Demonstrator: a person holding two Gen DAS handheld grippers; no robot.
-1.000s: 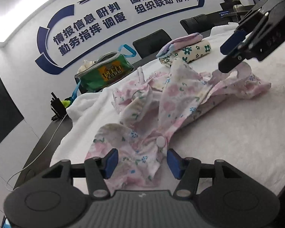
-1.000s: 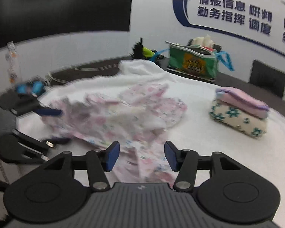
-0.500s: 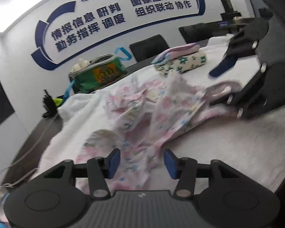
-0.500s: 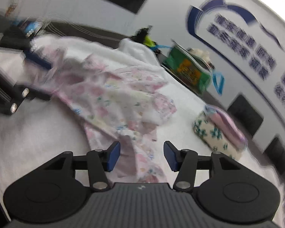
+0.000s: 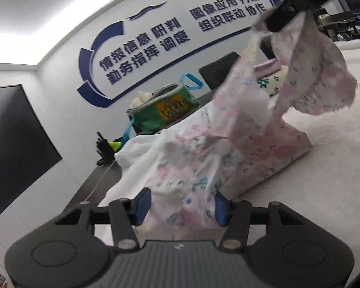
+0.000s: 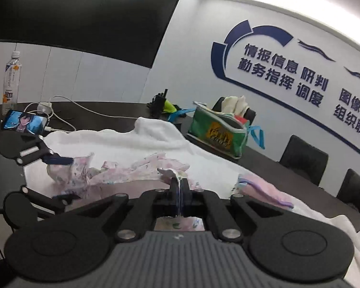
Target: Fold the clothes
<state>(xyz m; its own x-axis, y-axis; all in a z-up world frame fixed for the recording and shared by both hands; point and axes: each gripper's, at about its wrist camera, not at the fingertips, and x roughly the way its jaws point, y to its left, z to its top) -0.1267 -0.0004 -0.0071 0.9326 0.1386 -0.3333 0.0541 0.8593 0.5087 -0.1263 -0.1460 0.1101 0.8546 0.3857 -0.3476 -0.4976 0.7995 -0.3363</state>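
Note:
A pink floral garment (image 5: 199, 163) lies crumpled on a white fleece cover (image 5: 336, 144) over the table. My right gripper (image 6: 179, 184) is shut on one edge of the garment (image 6: 132, 175). In the left wrist view that right gripper (image 5: 274, 25) holds the edge high at the top right, so the cloth hangs from it like a tent. My left gripper (image 5: 182, 206) stays low at the near end with its blue pads apart and cloth lying between them. The right wrist view shows the left gripper (image 6: 68, 178) open around a bunched end.
Folded clothes (image 6: 264, 189) sit stacked at the right, and a green zip bag (image 6: 218, 134) of clothes stands behind the cover. A phone (image 6: 24, 120), cables and a water bottle (image 6: 10, 81) occupy the dark table's left end. Black chairs (image 6: 304, 158) line the far side.
The right gripper closed on the garment's edge and rose, pulling that side up off the cover. The left gripper stayed low with the same gap between its pads.

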